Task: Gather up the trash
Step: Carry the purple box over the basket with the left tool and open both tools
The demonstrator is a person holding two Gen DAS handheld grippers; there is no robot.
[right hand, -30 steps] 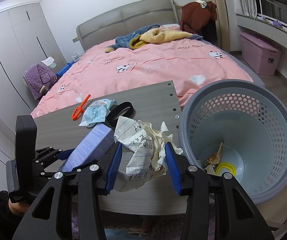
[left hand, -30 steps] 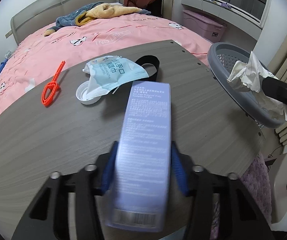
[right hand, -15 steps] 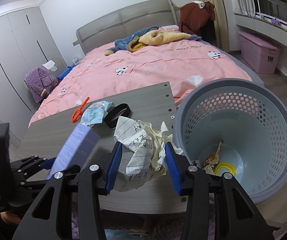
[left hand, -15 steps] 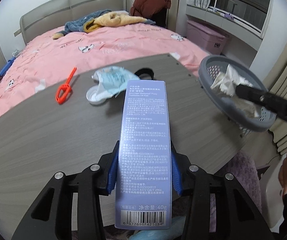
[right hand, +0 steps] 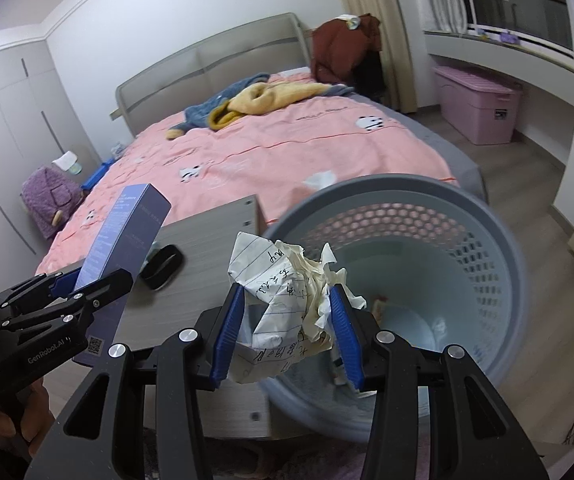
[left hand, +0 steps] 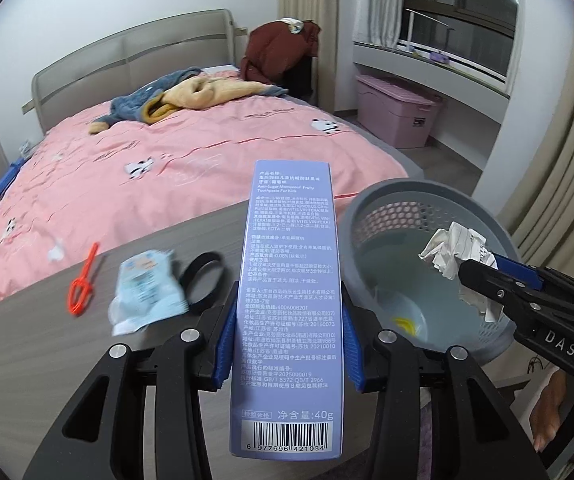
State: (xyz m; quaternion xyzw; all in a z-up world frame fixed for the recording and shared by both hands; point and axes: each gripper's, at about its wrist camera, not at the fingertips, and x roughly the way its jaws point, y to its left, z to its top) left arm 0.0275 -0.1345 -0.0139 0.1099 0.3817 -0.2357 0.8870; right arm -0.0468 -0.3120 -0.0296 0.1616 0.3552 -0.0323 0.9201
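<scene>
While grippers pinch toothpaste box [left hand: 287, 304] and crumpled paper [right hand: 287, 300], the basket [right hand: 499, 248] holds scraps (one yellow).

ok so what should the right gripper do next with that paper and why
Probably open and let go: the right gripper holds the crumpled paper over the basket mouth, so it should fall inside. The left gripper grips the box beside it.

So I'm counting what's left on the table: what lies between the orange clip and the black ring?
A pale blue wipes packet, in the left wrist view, lying between the orange clip and the black ring.
</scene>
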